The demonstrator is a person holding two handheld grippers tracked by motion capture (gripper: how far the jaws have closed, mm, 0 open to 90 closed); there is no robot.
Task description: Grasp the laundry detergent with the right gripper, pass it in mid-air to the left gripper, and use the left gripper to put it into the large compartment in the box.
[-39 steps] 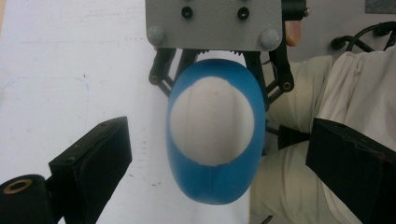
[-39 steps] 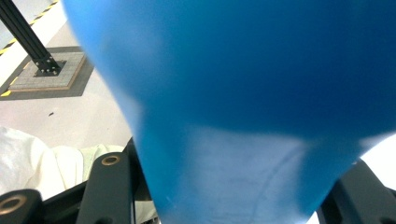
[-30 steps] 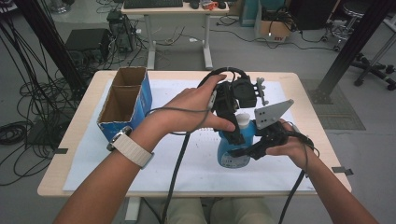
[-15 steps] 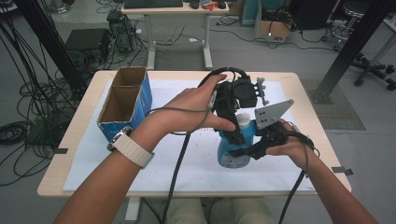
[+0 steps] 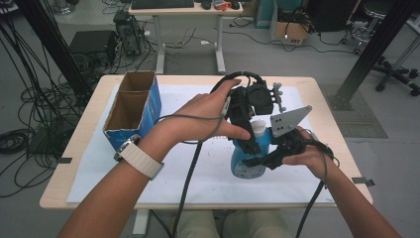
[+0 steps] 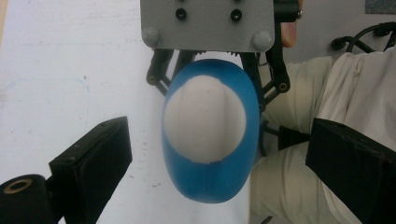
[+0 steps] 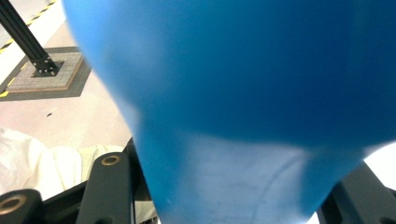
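A blue bottle [image 5: 246, 167] with a white cap [image 5: 257, 127] stands upright on the white sheet, right of the table's middle. My right gripper [image 5: 261, 159] comes in from the right and is shut on the bottle's body; in the right gripper view the blue bottle [image 7: 243, 93] sits pressed between its black jaws [image 7: 233, 191]. My left gripper [image 5: 253, 143] hangs over the bottle and points down. In the left gripper view its jaws [image 6: 219, 128] stand wide apart on either side of the cap [image 6: 205, 121], touching neither cap nor bottle [image 6: 210, 177]. The right gripper's grey plate [image 6: 208, 23] is behind the bottle.
A blue cardboard box [image 5: 131, 106] with two open compartments stands at the table's left. A white paper sheet [image 5: 148, 168] covers most of the wooden table [image 5: 74, 158]. Cables trail from both grippers toward the front edge. The person's lap [image 6: 327, 102] is beyond that edge.
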